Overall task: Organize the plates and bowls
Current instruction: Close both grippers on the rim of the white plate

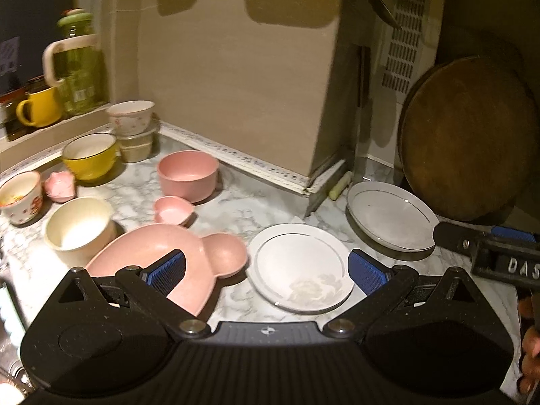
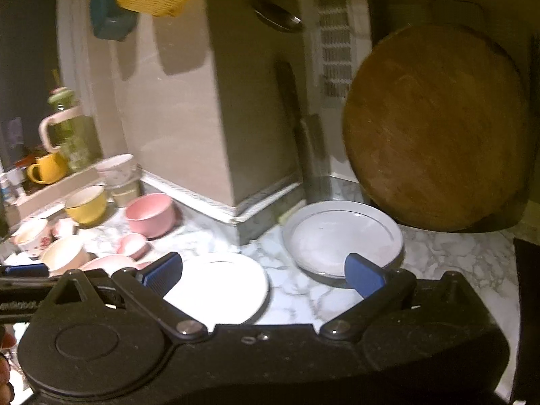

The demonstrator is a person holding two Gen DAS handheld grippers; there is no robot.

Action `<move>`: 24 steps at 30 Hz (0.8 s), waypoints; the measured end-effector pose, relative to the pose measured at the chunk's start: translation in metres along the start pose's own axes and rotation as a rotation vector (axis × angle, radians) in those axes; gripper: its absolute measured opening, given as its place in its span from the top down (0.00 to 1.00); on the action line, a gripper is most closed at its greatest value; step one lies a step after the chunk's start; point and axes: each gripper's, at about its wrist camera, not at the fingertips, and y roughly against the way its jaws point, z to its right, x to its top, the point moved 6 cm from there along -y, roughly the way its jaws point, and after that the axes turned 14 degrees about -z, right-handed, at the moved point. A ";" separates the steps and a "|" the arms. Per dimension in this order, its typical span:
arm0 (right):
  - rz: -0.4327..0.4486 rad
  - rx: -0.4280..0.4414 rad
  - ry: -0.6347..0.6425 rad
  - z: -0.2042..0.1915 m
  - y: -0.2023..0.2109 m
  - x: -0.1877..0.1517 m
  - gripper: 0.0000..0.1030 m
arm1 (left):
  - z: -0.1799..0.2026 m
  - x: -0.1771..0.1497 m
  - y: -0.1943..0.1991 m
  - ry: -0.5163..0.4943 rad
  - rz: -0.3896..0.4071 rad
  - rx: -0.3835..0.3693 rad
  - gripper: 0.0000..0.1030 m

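Plates and bowls scattered over a white marbled worktop (image 1: 243, 209) in a beige-tiled corner. At nine o'clock, yellow bowl (image 1: 89, 155); pink bowl (image 1: 187, 175) and pink divided plate (image 1: 162, 256) next; white plate (image 1: 300, 266) at centre; rimmed plate (image 1: 391, 216) at three o'clock, under a leaning round wooden board (image 1: 465, 141). Left gripper (image 1: 266, 268) and right gripper (image 2: 263, 271) both with jaws spread, pinching nothing.

plates (image 1: 300, 266) right of bowls (image 1: 187, 175)

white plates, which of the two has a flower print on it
The near white plate, lying between the left tongs, has a faint flower print on its front rim. The far white plate by the wooden board shows none.
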 end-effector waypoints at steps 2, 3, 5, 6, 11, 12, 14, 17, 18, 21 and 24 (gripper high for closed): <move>-0.016 -0.010 -0.014 0.013 -0.009 0.005 0.00 | 0.008 0.006 -0.010 -0.008 -0.011 -0.010 0.00; -0.027 -0.019 -0.023 0.020 -0.015 0.008 0.00 | 0.013 0.010 -0.015 -0.012 -0.017 -0.014 0.00; -0.048 -0.032 -0.035 0.032 -0.024 0.010 0.01 | 0.022 0.017 -0.024 -0.026 -0.024 -0.025 0.00; -0.063 -0.043 -0.044 0.039 -0.031 0.011 0.01 | 0.026 0.020 -0.029 -0.030 -0.026 -0.027 0.00; -0.119 -0.082 -0.052 0.067 -0.058 0.023 0.03 | 0.049 0.041 -0.055 -0.051 -0.049 -0.054 0.00; -0.127 -0.089 -0.048 0.072 -0.064 0.026 0.03 | 0.054 0.046 -0.061 -0.058 -0.051 -0.055 0.00; -0.139 -0.115 -0.053 0.085 -0.075 0.036 0.03 | 0.063 0.056 -0.073 -0.071 -0.058 -0.058 0.00; -0.158 -0.141 -0.057 0.106 -0.091 0.049 0.03 | 0.076 0.071 -0.095 -0.077 -0.086 -0.062 0.00; -0.170 -0.143 -0.060 0.113 -0.098 0.053 0.03 | 0.079 0.076 -0.104 -0.070 -0.105 -0.070 0.00; -0.213 -0.136 -0.096 0.132 -0.117 0.061 0.03 | 0.086 0.088 -0.126 -0.058 -0.156 -0.081 0.00; -0.258 -0.124 -0.141 0.152 -0.135 0.066 0.06 | 0.093 0.099 -0.146 -0.056 -0.186 -0.069 0.00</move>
